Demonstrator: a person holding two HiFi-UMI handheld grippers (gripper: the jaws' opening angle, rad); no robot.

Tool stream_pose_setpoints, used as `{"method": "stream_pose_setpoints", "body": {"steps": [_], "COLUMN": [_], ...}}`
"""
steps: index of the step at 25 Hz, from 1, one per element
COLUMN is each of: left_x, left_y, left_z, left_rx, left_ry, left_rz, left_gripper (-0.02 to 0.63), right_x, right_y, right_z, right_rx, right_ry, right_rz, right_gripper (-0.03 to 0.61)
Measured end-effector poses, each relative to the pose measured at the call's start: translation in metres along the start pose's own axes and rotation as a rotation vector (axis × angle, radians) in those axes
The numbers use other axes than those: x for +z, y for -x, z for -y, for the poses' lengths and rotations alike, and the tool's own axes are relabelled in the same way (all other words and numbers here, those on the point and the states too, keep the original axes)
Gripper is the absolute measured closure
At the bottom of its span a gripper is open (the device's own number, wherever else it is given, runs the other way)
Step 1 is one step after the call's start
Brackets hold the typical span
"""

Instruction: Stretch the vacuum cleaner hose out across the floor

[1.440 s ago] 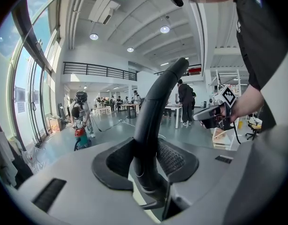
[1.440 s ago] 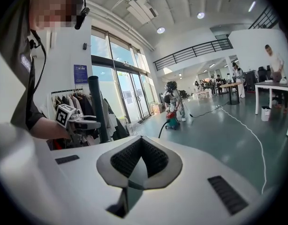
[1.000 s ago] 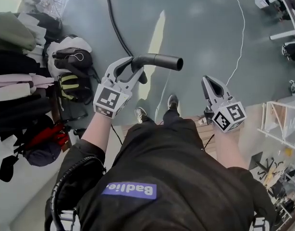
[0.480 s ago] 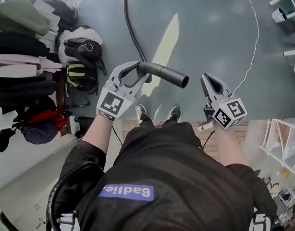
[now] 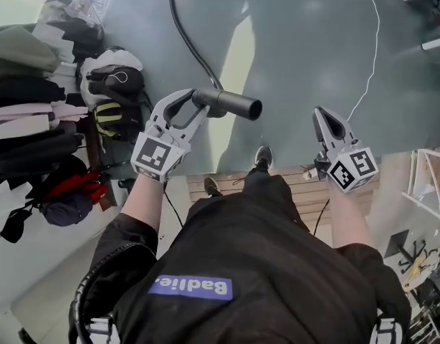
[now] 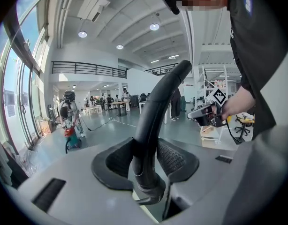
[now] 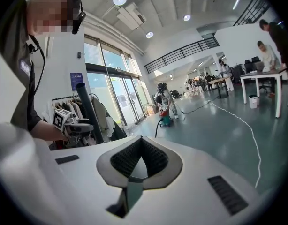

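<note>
In the head view my left gripper (image 5: 188, 104) is shut on the black rigid tube (image 5: 231, 104) at the end of the vacuum hose. The tube sticks out to the right, about level. The black hose (image 5: 180, 27) runs from it away across the grey floor. In the left gripper view the tube (image 6: 158, 107) rises between the ribbed pads (image 6: 174, 156) of that left gripper (image 6: 146, 159). The vacuum cleaner (image 6: 71, 138), also visible as a small red and teal vacuum cleaner (image 7: 165, 119), stands far off. My right gripper (image 5: 327, 122) is shut and empty; in its own view the right gripper (image 7: 140, 139) has its tips together.
A rack of clothes (image 5: 26, 120) and bags (image 5: 111, 84) fill the left side. A thin white cable (image 5: 375, 41) crosses the floor at right. A wooden pallet (image 5: 306, 192) lies under the person's feet. White tables (image 7: 263, 78) and people are in the distance.
The person has stepped along; the floor and the rack have shifted in view. The tube has swung from slanting down to nearly level. The right gripper has moved right and slightly lower.
</note>
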State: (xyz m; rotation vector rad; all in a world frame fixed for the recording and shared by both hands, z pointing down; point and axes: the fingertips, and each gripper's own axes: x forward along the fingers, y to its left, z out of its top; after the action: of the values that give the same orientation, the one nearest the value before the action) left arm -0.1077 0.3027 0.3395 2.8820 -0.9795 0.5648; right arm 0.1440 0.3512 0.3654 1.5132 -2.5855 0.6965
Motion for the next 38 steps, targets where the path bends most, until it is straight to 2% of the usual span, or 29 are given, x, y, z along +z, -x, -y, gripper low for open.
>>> {"method": "stream_pose_setpoints", "body": {"steps": [3, 7, 11, 14, 19, 21, 25, 33, 38], "left_x": [-0.021, -0.066, -0.126, -0.151, -0.171, -0.182, -0.201, -0.216, -0.261], "left_y": [0.006, 0.033, 0.074, 0.107, 0.140, 0.148, 0.166, 0.178, 0.159], "left_z": [0.011, 0.028, 0.036, 0.048, 0.070, 0.075, 0.087, 0.120, 0.179], "left_rx": [-0.064, -0.134, -0.187, -0.247, -0.311, -0.316, -0.317, -0.309, -0.342], "left_ry": [-0.022, -0.058, -0.102, -0.124, -0.219, -0.224, -0.206, -0.265, -0.379], "left_rz": [0.022, 0.058, 0.070, 0.048, 0.037, 0.030, 0.013, 0.003, -0.014], "left_gripper": [0.453, 0.453, 0.453, 0.453, 0.453, 0.453, 0.453, 0.453, 0.453], "right_x": [-0.029, -0.077, -0.140, -0.179, -0.199, -0.211, -0.225, -0.225, -0.294], "right_y": [0.027, 0.064, 0.101, 0.126, 0.188, 0.202, 0.213, 0.211, 0.230], "right_z": [-0.010, -0.054, -0.125, -0.190, -0.233, -0.243, -0.261, -0.255, -0.237], "right_rx": [-0.085, -0.209, -0.346, -0.365, -0.475, -0.503, -0.498, -0.410, -0.318], "right_ry": [-0.003, 0.033, -0.029, -0.069, -0.060, -0.068, -0.075, -0.014, 0.021], "right_rz": [0.006, 0.042, 0.085, 0.030, 0.028, 0.024, 0.026, 0.052, 0.074], "right_gripper": [0.575, 0.575, 0.575, 0.575, 0.575, 0.575, 0.575, 0.575, 0.575]}}
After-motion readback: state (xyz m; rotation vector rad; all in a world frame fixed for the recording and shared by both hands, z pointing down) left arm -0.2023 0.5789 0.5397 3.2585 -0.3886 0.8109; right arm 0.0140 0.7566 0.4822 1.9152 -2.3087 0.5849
